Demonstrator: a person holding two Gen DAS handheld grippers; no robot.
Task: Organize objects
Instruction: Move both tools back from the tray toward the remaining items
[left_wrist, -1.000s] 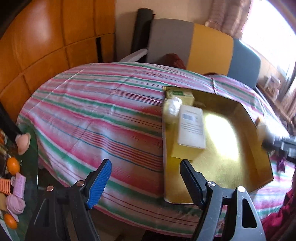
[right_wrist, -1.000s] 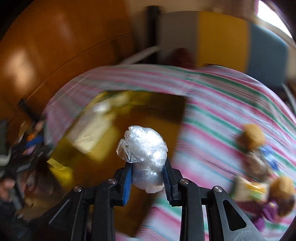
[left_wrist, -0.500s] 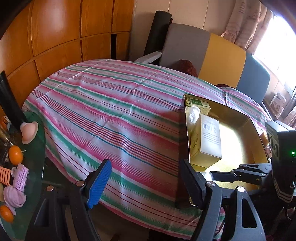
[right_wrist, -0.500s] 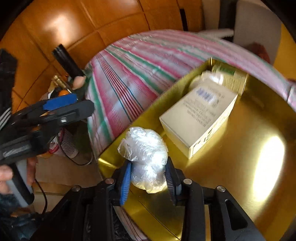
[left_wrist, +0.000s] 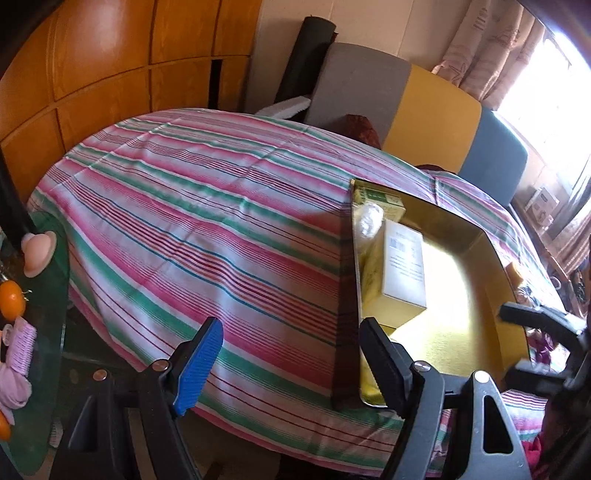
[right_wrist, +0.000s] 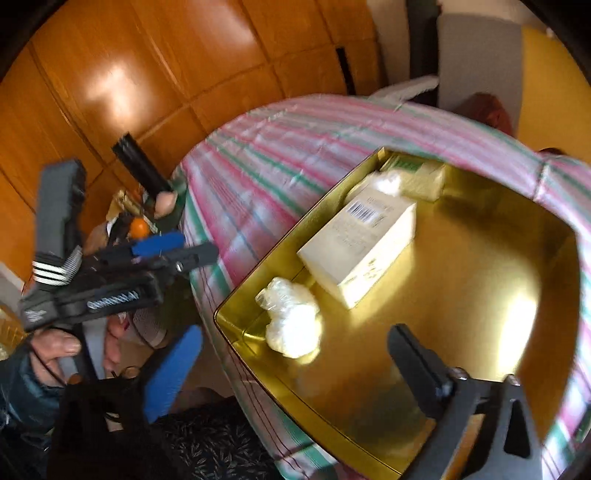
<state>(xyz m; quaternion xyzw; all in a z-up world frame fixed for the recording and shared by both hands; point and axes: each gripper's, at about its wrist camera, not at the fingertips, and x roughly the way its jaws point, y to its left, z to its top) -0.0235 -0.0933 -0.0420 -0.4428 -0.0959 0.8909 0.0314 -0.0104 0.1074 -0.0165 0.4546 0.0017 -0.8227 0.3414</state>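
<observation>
Plastic bundle (right_wrist: 291, 321) in tray (right_wrist: 461, 332), beyond spread jaws

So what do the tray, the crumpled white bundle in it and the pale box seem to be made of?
The tray: probably metal or foil-faced board with a glossy gold finish; it gives mirror-like glare.
The crumpled white bundle: likely thin clear plastic film, wrinkled and shiny; what it wraps cannot be seen.
The pale box: apparently matte printed cardboard, with sharp folded edges and a barcode.
</observation>
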